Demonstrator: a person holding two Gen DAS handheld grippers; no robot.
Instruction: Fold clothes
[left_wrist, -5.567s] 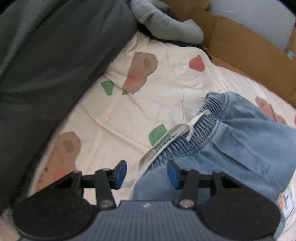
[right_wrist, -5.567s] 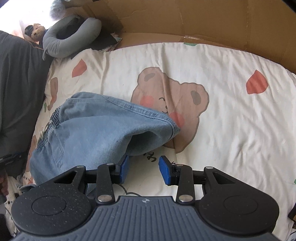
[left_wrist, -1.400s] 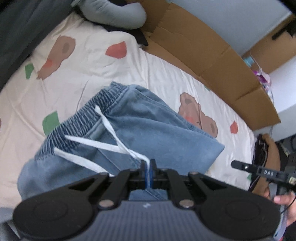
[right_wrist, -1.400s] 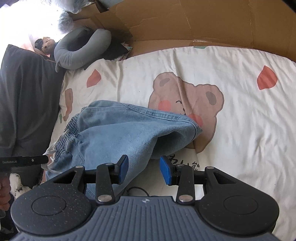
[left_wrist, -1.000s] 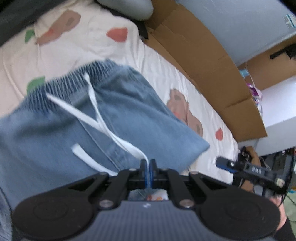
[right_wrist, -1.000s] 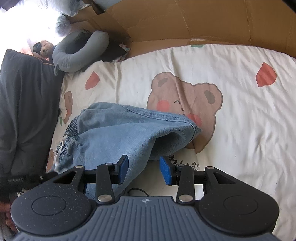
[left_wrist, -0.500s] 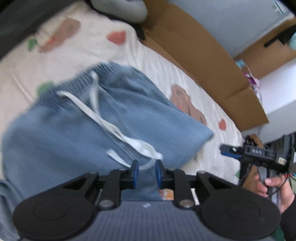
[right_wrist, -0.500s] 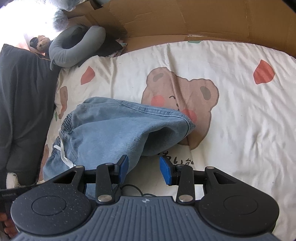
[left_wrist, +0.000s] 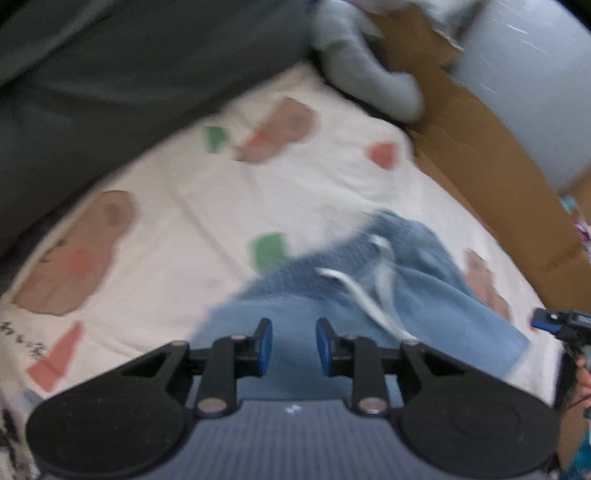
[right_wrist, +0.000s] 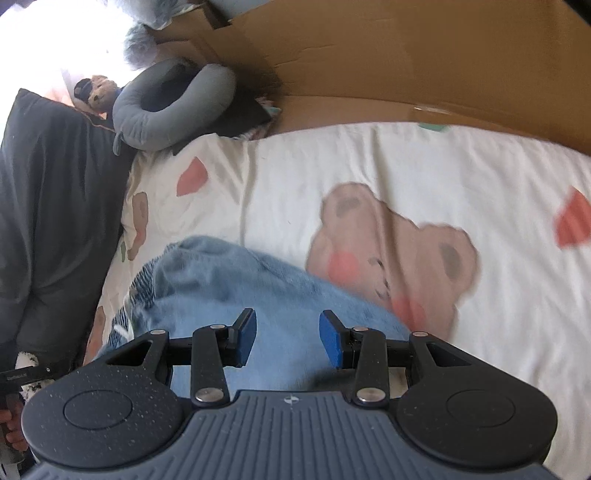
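- Where our left gripper (left_wrist: 293, 345) was pinched tight on the white drawstring (left_wrist: 356, 295) a second ago, its blue pads now stand apart with nothing between them, hanging over the light blue denim shorts (left_wrist: 424, 306).
- We see the drawstring lying loose across the shorts below the gathered elastic waistband (left_wrist: 325, 262), one strand running toward the right pad; the left wrist view is blurred, so finer detail escapes us.
- Our right gripper (right_wrist: 288, 338) is also wide open and empty, and it has moved: before, it sat beside the hem of the shorts over the sheet, while now its pads hover over the denim (right_wrist: 236, 291) itself.
- We find the shorts lying flat on the cream bedsheet printed with brown bears (right_wrist: 424, 177), waistband toward the dark grey pillow (right_wrist: 48, 192), the far edge just beside a printed bear face.
- At the head of the bed a grey U-shaped neck pillow (right_wrist: 170, 103) rests against the brown cardboard sheet (right_wrist: 369, 55) lining the far side, as earlier.
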